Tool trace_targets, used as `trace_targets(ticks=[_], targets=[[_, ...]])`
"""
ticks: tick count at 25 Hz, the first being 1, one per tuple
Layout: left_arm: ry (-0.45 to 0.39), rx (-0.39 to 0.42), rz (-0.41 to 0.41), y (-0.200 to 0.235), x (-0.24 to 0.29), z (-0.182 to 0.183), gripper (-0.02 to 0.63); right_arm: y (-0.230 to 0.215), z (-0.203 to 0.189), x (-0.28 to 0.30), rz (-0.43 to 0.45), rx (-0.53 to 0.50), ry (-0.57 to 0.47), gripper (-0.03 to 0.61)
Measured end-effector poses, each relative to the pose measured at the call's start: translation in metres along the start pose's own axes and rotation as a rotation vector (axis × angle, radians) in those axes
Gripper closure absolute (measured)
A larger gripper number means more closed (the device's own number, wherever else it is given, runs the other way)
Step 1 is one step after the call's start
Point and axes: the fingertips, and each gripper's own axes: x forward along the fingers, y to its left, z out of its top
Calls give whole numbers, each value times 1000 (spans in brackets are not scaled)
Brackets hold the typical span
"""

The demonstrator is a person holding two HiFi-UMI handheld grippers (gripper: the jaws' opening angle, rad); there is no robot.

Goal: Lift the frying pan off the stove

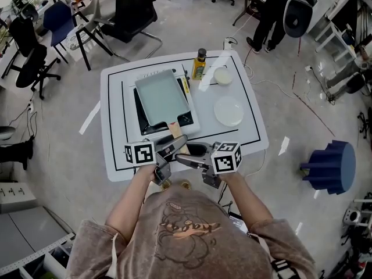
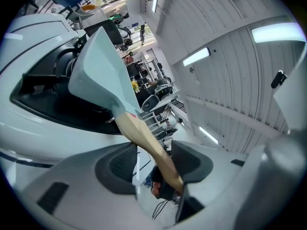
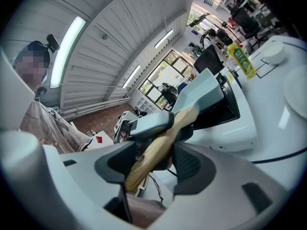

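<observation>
A pale green rectangular frying pan (image 1: 161,97) sits on the black stove (image 1: 187,120) on a white table (image 1: 116,127). Its wooden handle (image 1: 176,131) points toward me. My left gripper (image 1: 174,143) has the handle (image 2: 144,138) between its jaws, lying against one pad with a thin gap at the other, so it is open. My right gripper (image 1: 185,157) reaches in from the right. In the right gripper view both pads touch the handle (image 3: 163,143), so it is shut on it. The pan (image 3: 201,92) rests level on the stove.
A yellow-green bottle (image 1: 199,64), a small white dish (image 1: 222,75) and a round white plate (image 1: 228,110) stand to the right of the stove. Office chairs (image 1: 131,10) are beyond the table. A blue stool (image 1: 331,166) stands on the floor at the right.
</observation>
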Motion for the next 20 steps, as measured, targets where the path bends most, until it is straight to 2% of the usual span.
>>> trace_targets(ticks=[5, 12, 20], targets=[[-6, 11, -17, -6, -7, 4, 387, 9, 3, 5, -4, -6, -19, 330], [-20, 13, -57, -21, -15, 7, 391, 23, 7, 5, -31, -75, -1, 333], [-20, 52, -59, -35, -22, 6, 393, 42, 10, 1, -51, -89, -38, 331]])
